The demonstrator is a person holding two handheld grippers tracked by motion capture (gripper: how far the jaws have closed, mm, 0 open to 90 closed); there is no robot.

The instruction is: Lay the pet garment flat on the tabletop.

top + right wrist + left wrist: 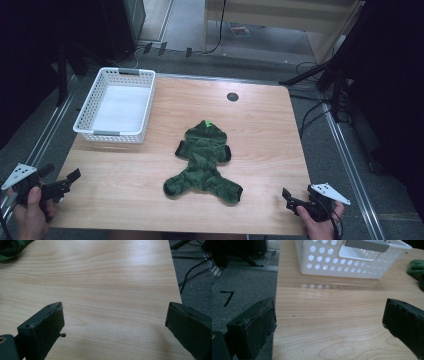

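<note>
While both tools wait at the near edge, the small dark green fleece garment with black cuffs (204, 162) lies spread flat at the centre of the light wooden table (265, 135), its hood with a bright green tab pointing to twelve o'clock and its two legs splayed toward six. From the garment, the left hand-held gripper (75, 176) sits at about eight o'clock, at the table's near left corner, gripped by the person's left hand (31, 210); its jaws stand wide apart with nothing between them, as the left gripper view confirms, where bare wood lies between the jaws. The right hand-held gripper (287, 194) sits at about four o'clock, near the table's near right corner, in the right hand (320, 222); it too is released, jaws spread over bare tabletop and touching nothing. Both are well apart from the garment. A white perforated plastic basket (88, 106) stands at roughly ten o'clock from the garment, at the far left of the table. A small round dark grommet (232, 96) sits at twelve o'clock, near the far edge.
</note>
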